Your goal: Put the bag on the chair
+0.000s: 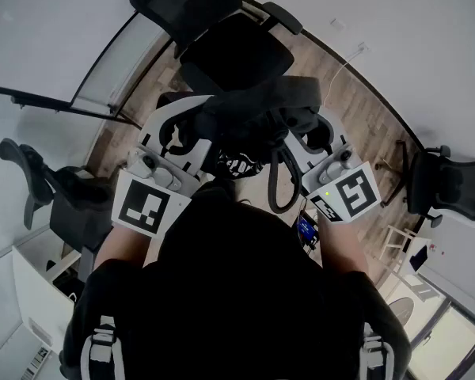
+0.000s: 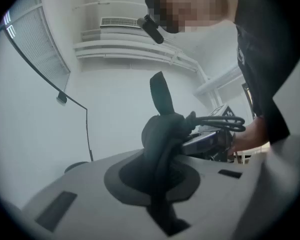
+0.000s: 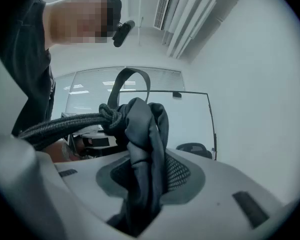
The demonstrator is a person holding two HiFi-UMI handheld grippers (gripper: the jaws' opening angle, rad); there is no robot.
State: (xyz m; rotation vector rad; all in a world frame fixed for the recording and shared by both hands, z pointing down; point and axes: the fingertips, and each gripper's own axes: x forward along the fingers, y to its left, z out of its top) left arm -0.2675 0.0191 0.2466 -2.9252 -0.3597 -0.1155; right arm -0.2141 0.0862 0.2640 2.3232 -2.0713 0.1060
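Ahead, the chair (image 1: 236, 54) stands beyond the bag (image 1: 261, 105), with another chair (image 1: 451, 184) at right.

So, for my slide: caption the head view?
Left gripper and right gripper hold dark fabric bag before black office chair.

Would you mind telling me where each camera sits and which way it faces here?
Head view: on the person's head, looking steeply down at the bag held by the chair; torso and both forearms show.
Left gripper view: on the left gripper, looking along its fingers, shut on the bag; the person's torso at right.
Right gripper view: on the right gripper, likewise shut on the bag; torso at left.
Shared: both gripper views face the person and the bag.
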